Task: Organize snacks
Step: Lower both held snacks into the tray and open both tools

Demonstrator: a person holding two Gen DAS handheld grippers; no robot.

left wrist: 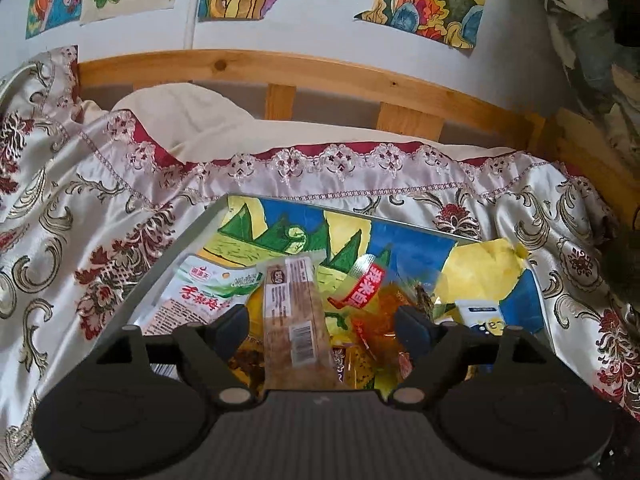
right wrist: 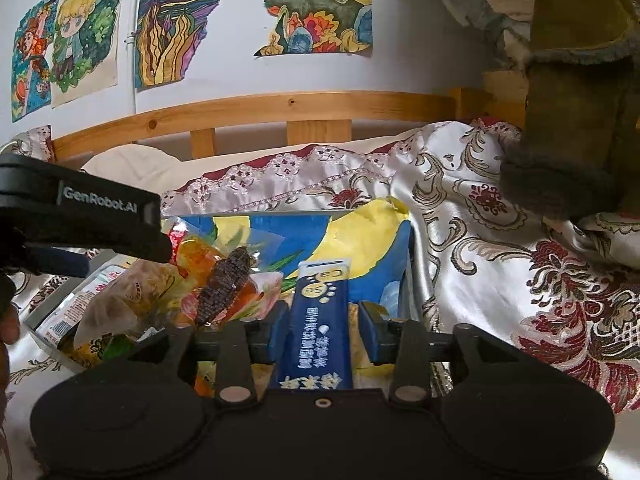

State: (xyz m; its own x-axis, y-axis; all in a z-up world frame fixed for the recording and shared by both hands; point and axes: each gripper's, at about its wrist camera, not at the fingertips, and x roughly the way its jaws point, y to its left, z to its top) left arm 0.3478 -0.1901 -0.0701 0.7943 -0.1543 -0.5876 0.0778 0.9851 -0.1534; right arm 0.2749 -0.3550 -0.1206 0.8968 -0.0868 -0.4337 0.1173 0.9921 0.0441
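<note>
A shallow tray lined with a colourful painting (left wrist: 304,220) lies on the bed and holds a pile of snack packets. My left gripper (left wrist: 324,320) is open above the pile, its fingers on either side of a long brown wafer packet (left wrist: 292,320) without touching it. A white-green packet (left wrist: 200,292), an orange jelly packet (left wrist: 376,304) and a blue-white stick packet (left wrist: 480,316) lie around it. My right gripper (right wrist: 324,328) is open around the blue stick packet (right wrist: 320,320); its left pad is at the packet's edge, its right pad stands apart. The left gripper's body (right wrist: 80,216) shows at the left.
The tray (right wrist: 406,248) rests on a white satin bedspread with red floral pattern (left wrist: 80,220). A wooden bed rail (left wrist: 320,76) runs behind, under drawings on the wall. A dark purple corn-like snack (right wrist: 226,286) lies on the pile. A brown fleece garment (right wrist: 568,120) hangs at right.
</note>
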